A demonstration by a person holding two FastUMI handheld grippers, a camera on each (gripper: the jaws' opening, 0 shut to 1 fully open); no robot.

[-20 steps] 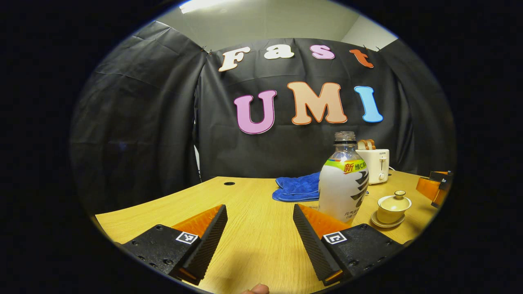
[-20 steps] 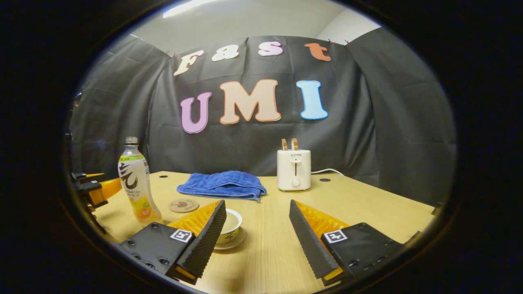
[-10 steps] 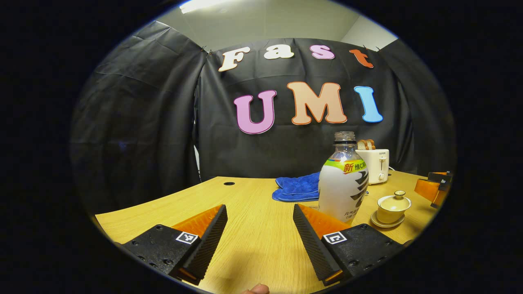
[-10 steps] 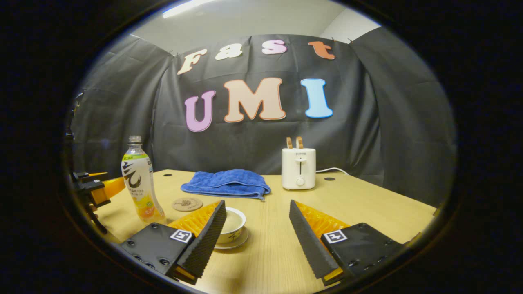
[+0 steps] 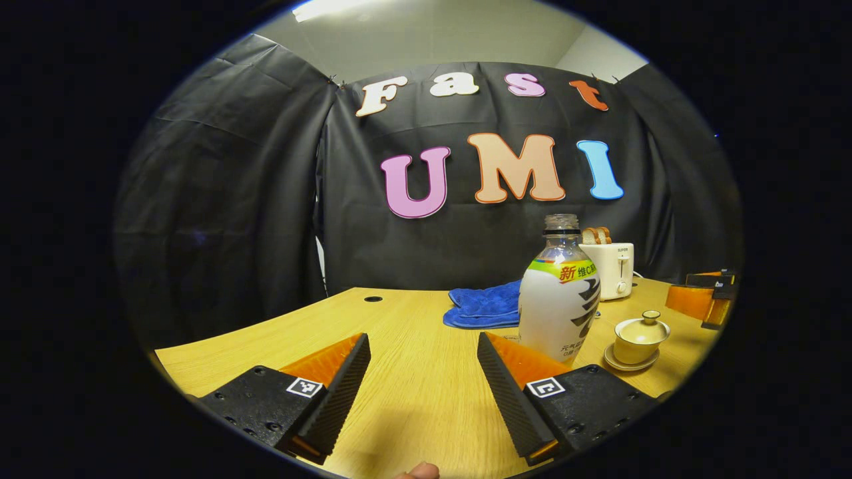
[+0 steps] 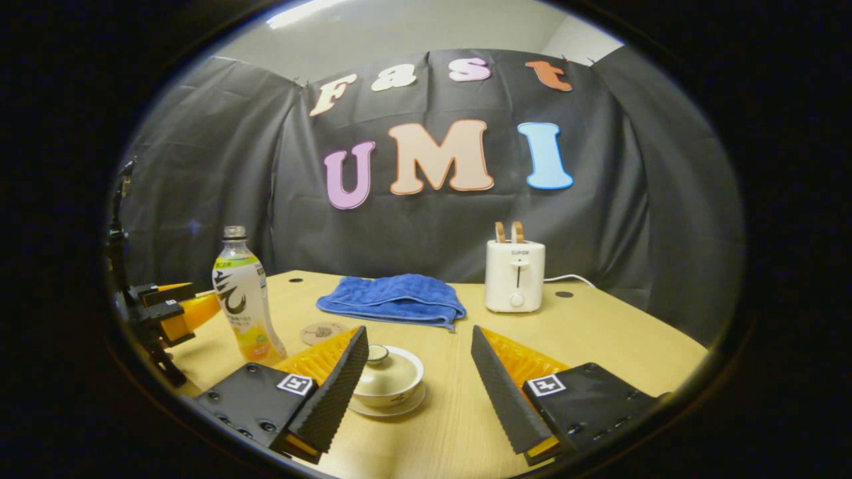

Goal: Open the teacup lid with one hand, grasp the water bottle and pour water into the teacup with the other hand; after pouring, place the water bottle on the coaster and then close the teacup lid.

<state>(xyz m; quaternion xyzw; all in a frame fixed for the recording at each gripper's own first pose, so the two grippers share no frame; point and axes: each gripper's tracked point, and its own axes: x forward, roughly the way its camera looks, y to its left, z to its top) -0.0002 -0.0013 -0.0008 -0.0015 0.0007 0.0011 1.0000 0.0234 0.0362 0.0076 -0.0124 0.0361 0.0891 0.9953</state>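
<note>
A capless drink bottle (image 5: 559,299) stands upright on the wooden table (image 5: 413,319), just beyond my left gripper's right finger. My left gripper (image 5: 423,389) is open and holds nothing. A pale lidded teacup (image 5: 640,338) on a saucer sits to the bottle's right. In the right gripper view the teacup (image 6: 389,378) lies between the fingers of my open right gripper (image 6: 419,389), close to the left finger, untouched. The bottle (image 6: 245,303) stands at left, with a round coaster (image 6: 323,332) bare beside it. The left gripper (image 6: 170,309) shows at the left rim, and the right gripper (image 5: 702,299) at the far right.
A folded blue towel (image 6: 393,299) lies at the back of the table, and a white toaster (image 6: 514,276) with two bread slices stands to its right, its cord trailing off. The towel (image 5: 482,306) and toaster (image 5: 612,266) sit behind the bottle. A person's fingertip (image 5: 416,471) pokes in below.
My right gripper has swung left and a bit higher, bringing the teacup and its lid knob further in between its fingers. The left gripper and the bottle have stayed still.
</note>
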